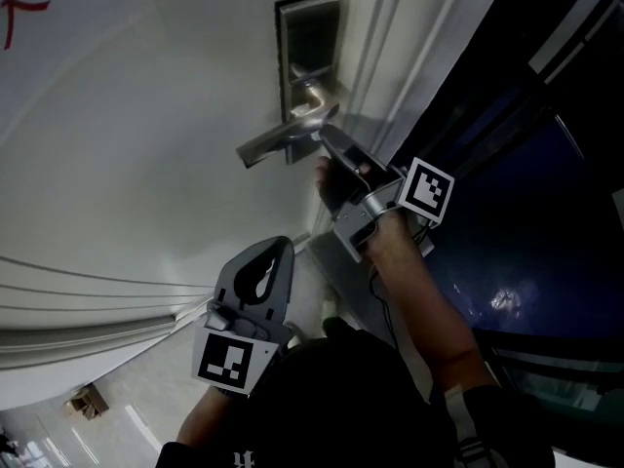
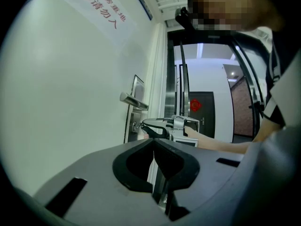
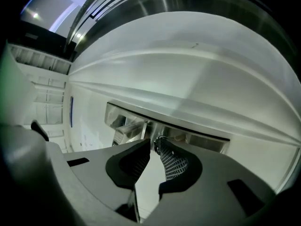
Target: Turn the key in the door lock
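Observation:
On the white door (image 1: 146,164) a steel lock plate (image 1: 310,37) carries a lever handle (image 1: 278,142). My right gripper (image 1: 324,133) reaches in just under the lever. In the right gripper view, the right gripper (image 3: 153,142) has its jaws closed on a small metal key (image 3: 158,139) against the lock plate (image 3: 202,136). The left gripper view shows the same key (image 2: 136,125) at the lock below the handle (image 2: 133,101). My left gripper (image 1: 281,245) hangs lower and away from the door, pointing up. The left gripper (image 2: 154,150) has its jaws together with nothing between them.
The door frame (image 1: 390,57) runs right beside the lock, with dark glass (image 1: 546,193) further right. A sign in red characters (image 2: 101,8) is high on the door. A dark door with a red ornament (image 2: 200,112) closes the corridor. A small box (image 1: 90,400) lies on the floor.

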{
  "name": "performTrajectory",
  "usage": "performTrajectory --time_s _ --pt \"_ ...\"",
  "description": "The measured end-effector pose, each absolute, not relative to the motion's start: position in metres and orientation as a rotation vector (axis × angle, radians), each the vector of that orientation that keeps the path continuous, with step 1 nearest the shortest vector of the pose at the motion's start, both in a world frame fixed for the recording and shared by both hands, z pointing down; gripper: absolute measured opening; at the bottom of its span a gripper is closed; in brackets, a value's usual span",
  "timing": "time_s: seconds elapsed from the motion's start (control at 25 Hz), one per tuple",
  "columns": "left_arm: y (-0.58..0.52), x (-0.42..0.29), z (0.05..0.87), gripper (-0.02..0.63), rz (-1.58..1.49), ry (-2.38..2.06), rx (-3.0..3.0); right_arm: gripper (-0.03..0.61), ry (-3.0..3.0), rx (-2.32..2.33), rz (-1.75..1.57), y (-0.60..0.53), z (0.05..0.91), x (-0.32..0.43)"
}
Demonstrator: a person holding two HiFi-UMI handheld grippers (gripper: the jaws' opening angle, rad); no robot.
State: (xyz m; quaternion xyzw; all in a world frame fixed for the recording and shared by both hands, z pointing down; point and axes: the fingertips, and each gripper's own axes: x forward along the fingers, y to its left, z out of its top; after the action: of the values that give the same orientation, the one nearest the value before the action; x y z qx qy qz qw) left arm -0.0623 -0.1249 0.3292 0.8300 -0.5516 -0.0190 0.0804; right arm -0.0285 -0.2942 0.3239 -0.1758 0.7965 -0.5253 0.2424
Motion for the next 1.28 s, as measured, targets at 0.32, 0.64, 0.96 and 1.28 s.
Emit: performTrajectory --time_s 0.32,0.64,0.96,1.28 --pt "-0.125 -0.056 0.328 0.008 -0.065 -1.634 2.5 0.048 2.417 -0.55 -1.259 -0.29 0.316 -0.016" --pt "-0.126 -0.054 0.326 0.008 -0.067 -1.642 2.501 0.048 2.934 -0.718 -0.488 -0.27 0.299 -0.015" --pt "-0.135 -0.047 0.322 0.008 -0.061 -1.651 2.516 0.048 3.206 -0.873 0.879 -0.249 0.302 -0.032" --pt "-0.151 -0.046 0.311 0.008 -0.092 -1.689 2.515 0.055 2.639 -0.835 2.532 -0.252 0.329 -0.044"
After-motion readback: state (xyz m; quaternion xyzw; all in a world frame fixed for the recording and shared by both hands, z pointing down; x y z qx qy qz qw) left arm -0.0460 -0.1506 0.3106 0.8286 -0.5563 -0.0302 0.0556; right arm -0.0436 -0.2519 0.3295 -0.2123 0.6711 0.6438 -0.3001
